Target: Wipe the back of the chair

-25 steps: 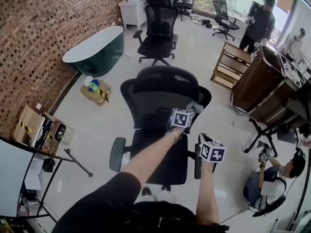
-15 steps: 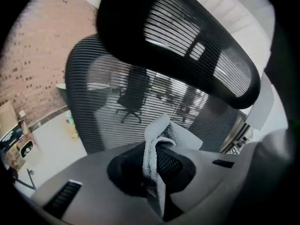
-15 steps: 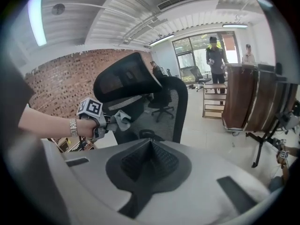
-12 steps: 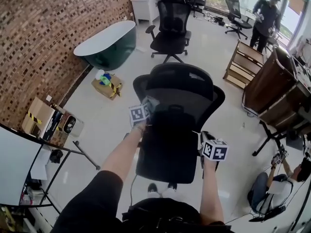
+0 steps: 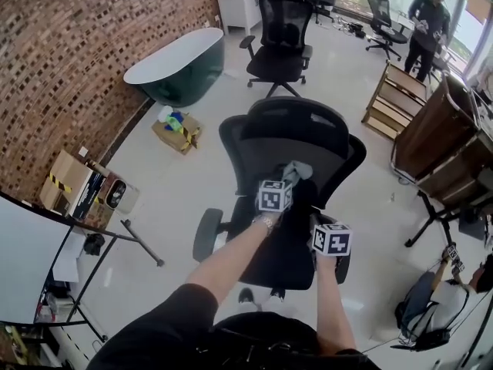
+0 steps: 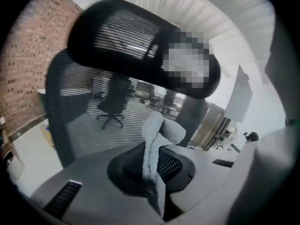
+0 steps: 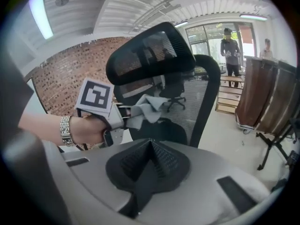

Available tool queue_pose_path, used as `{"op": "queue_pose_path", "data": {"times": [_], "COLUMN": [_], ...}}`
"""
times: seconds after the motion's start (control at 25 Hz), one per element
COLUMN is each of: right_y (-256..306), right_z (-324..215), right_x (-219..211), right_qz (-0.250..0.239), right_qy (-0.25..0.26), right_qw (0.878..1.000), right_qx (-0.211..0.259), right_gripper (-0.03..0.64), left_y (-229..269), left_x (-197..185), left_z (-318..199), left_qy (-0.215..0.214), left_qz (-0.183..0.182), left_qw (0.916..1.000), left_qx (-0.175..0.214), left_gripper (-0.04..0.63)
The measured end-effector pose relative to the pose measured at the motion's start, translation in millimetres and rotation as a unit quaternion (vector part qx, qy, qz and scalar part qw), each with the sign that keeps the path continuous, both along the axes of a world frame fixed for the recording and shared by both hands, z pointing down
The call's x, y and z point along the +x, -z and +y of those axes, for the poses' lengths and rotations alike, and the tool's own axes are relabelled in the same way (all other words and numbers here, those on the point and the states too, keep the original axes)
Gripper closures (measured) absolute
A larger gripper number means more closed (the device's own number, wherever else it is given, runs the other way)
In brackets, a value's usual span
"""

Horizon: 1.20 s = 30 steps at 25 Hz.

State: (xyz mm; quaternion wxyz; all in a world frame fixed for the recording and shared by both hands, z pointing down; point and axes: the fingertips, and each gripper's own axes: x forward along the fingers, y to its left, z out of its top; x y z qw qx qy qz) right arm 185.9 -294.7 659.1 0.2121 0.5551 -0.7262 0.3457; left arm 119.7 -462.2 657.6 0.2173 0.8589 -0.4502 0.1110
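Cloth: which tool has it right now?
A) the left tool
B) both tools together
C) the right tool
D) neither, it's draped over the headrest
A: the left gripper view shows the grey cloth pinched between the jaws of the left tool, while the right tool has its jaws closed together on nothing.

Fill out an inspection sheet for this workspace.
Surface: white floor.
Job's things: black mesh chair back upright; grey cloth in front of it, contact unclear.
Clutter: cardboard boxes by the brick wall.
Tongs: left tongs shut on the cloth; right tongs shut, empty.
Cables: one thin cable, probably, on the floor near a seated person.
Surroundings: green tub, second chair, wooden shelf, standing person.
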Motion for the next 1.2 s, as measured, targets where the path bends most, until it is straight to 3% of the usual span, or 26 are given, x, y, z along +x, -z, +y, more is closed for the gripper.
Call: {"op": "queue_pose_path", "data": {"times": [0.16,0.24,0.32,0.44,0.56,0.72,0.92,1.04,1.2], "right_y": [-0.4,5.1,10.7,14.4,8.7,6.2,10.0,5.9,0.4], "right_z": [17.3,27.6,42.1,55.4,58.9,46.5,21.2,16.8,19.8], "right_x": [35.8,53.3,66.1,75.2,75.9,54.7,7.5,-11.0,-3.4], "right_qz": [0.027,0.031,0.032,0.031,0.024,0.017,0.004,0.003,0.015], "right_qy": [-0.060,-0.081,-0.095,-0.100,-0.094,-0.065,-0.015,-0.001,-0.012], "right_qw": [0.998,0.996,0.995,0.994,0.995,0.998,1.000,1.000,1.000], "right_qx": [0.016,0.020,0.017,0.012,0.003,0.008,0.022,0.021,0.018], "right_gripper": [0.612,0.612,0.612,0.612,0.612,0.612,0.612,0.612,0.612], "left_y": [4.3,-7.6,-22.1,-50.3,-66.8,-72.6,-53.3,-55.1,-61.5], "left_x": [134.6,168.7,173.4,128.6,47.8,-78.6,-214.0,-212.0,-105.7], "left_z": [27.0,32.8,28.5,0.7,-29.6,-48.0,-44.9,-30.9,-3.8], "left_qy": [-0.132,-0.164,-0.168,-0.115,-0.032,0.047,0.155,0.151,0.064], "left_qz": [0.020,0.012,-0.014,-0.042,-0.050,-0.091,-0.104,-0.092,-0.036], "left_qw": [0.9910,0.9863,0.9856,0.9917,0.9964,0.9927,0.9811,0.9827,0.9950], "left_qx": [0.005,-0.009,-0.014,-0.038,-0.060,-0.064,-0.052,-0.055,-0.068], "left_gripper": [0.566,0.566,0.566,0.566,0.566,0.566,0.566,0.566,0.566]}}
